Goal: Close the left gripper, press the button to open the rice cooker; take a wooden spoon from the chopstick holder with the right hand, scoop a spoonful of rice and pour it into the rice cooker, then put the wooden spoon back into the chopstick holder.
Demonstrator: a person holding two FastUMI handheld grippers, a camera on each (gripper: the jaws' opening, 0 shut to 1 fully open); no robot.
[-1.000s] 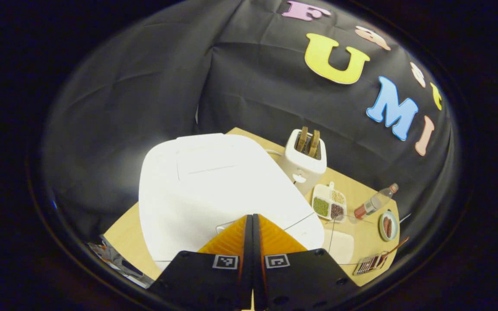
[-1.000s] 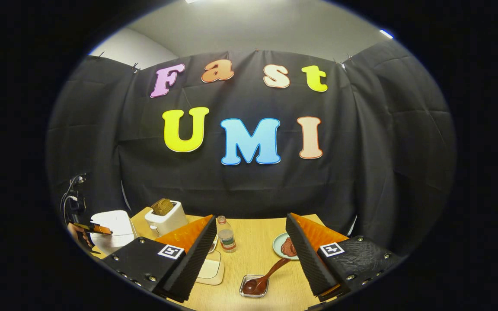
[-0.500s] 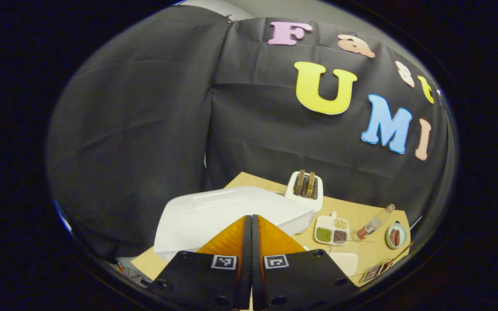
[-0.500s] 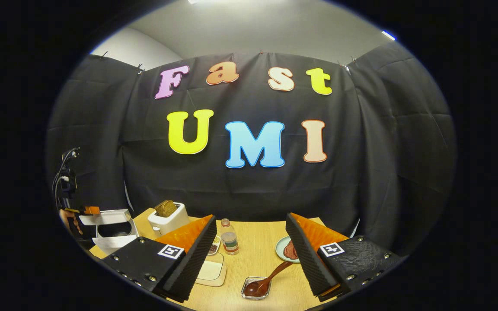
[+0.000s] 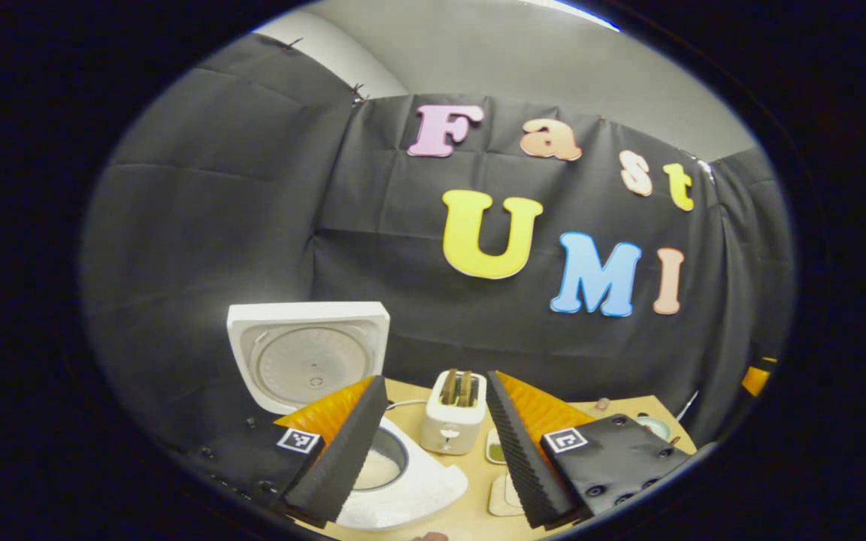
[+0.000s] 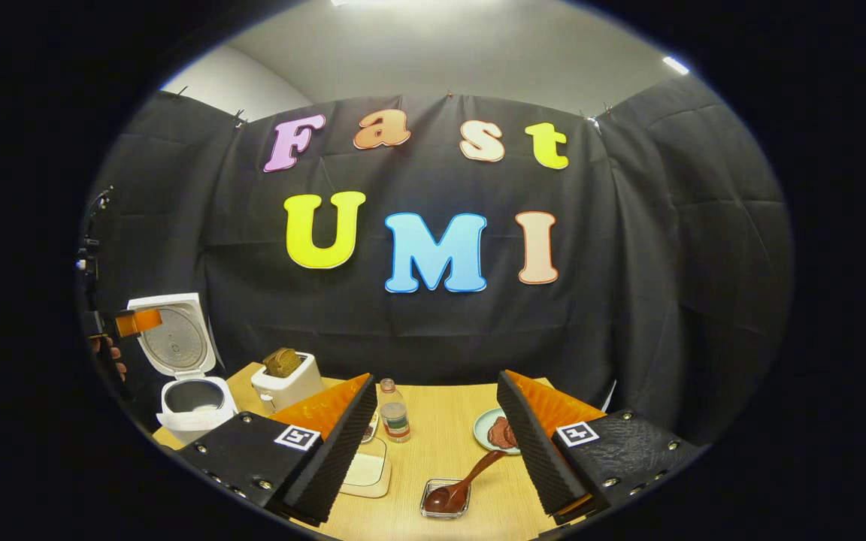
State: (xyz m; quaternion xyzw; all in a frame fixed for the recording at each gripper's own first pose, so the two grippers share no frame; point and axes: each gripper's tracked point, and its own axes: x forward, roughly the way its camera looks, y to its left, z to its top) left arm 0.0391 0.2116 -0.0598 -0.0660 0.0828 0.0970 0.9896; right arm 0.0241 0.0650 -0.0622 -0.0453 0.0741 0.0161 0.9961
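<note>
The white rice cooker (image 5: 403, 492) stands open, its lid (image 5: 305, 361) upright and the inner pot (image 5: 380, 467) showing. My left gripper (image 5: 434, 377) hovers above and in front of it, open with nothing between its fingers. In the right gripper view the cooker (image 6: 194, 409) sits at the table's far left, with the left gripper (image 6: 136, 321) and the hand holding it beside the raised lid. The wooden spoon (image 6: 470, 477) lies with its bowl in a small clear holder (image 6: 442, 502). My right gripper (image 6: 434, 376) is open above the spoon, apart from it.
A toaster (image 6: 286, 379) with bread stands right of the cooker. A bottle (image 6: 395, 415), a pale rectangular dish (image 6: 367, 469) and a plate of brown food (image 6: 495, 430) sit on the wooden table (image 6: 440, 421). The left gripper view shows the toaster (image 5: 454, 421).
The left gripper, shut against the cooker's front before, has lifted away and opened. The cooker's lid has swung up to upright. The right gripper has barely moved.
</note>
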